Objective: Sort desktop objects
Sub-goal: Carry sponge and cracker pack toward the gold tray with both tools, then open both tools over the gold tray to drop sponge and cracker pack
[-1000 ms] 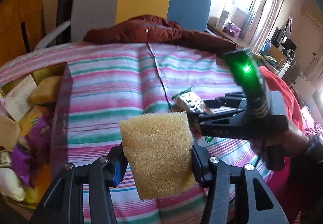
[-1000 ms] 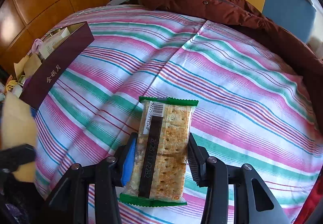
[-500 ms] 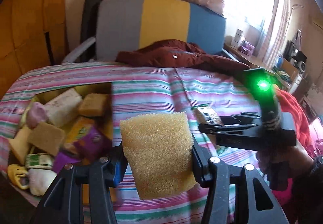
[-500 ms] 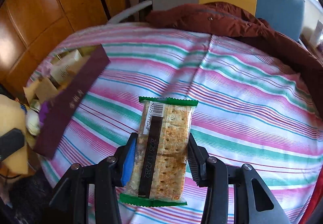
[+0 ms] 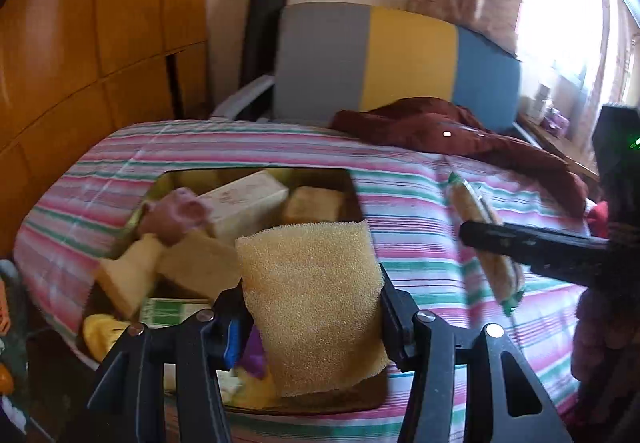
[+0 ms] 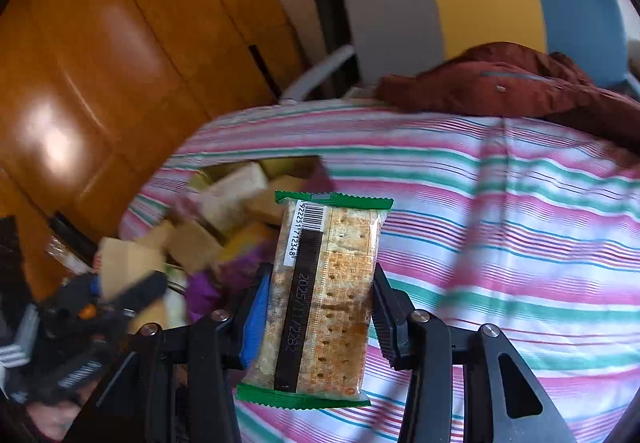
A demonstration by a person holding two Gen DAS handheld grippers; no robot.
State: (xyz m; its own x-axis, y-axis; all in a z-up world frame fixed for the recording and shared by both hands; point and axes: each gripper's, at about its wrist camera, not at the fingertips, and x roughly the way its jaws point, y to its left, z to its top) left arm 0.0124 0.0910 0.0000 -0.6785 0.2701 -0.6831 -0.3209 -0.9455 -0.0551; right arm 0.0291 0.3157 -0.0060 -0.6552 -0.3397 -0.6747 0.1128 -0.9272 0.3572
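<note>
Left gripper pinching yellow sponge by its two sides, pads pressed into foam, sponge upright and lifted over near right part of box. Right gripper clamped on cracker packet, clear wrap w/ green ends, barcode strip facing camera, packet upright, held above striped cloth.

Box open, sitting on cloth at left, near wooden cabinet. Inside: several tan sponge blocks, cream carton, pink soft toy, green-white small pack, sth purple and sth yellow at near end; blurred, no finer detail.

In left view, right gripper at right edge w/ packet edge-on, to right of box and above cloth, green LED lit. In right view, left gripper low left, sponge in it, blurred.

Far side: dark red jacket on cloth, chair back in grey, yellow, blue behind it. Bright window far right.
</note>
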